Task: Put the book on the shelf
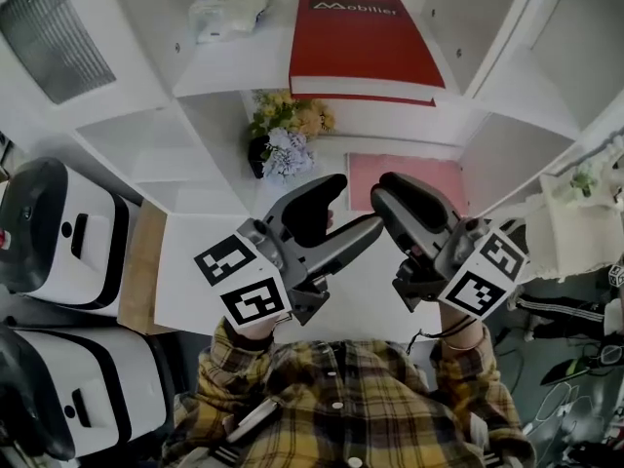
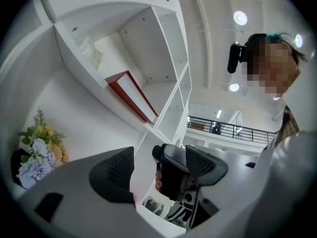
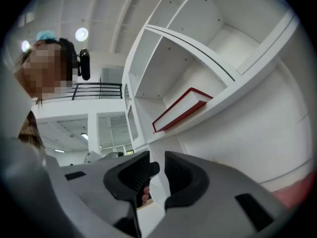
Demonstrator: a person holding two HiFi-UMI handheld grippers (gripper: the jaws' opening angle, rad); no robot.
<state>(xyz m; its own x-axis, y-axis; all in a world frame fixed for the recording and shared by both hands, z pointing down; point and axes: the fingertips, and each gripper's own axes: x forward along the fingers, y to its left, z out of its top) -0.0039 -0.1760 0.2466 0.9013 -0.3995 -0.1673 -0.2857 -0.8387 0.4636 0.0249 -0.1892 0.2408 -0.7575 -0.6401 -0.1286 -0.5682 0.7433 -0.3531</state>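
The red book lies flat on an upper board of the white shelf; nothing holds it. It shows too in the left gripper view and in the right gripper view. Both grippers hover low in front of my chest, well below the book and pointing toward each other. My left gripper stands open and empty. The jaws of my right gripper have drawn close, a narrow gap remains, and nothing is between them.
A vase of yellow and pale flowers stands in the compartment below the book. A pink flat thing lies beyond the grippers. A crumpled white bag rests left of the book. White machines stand at the left.
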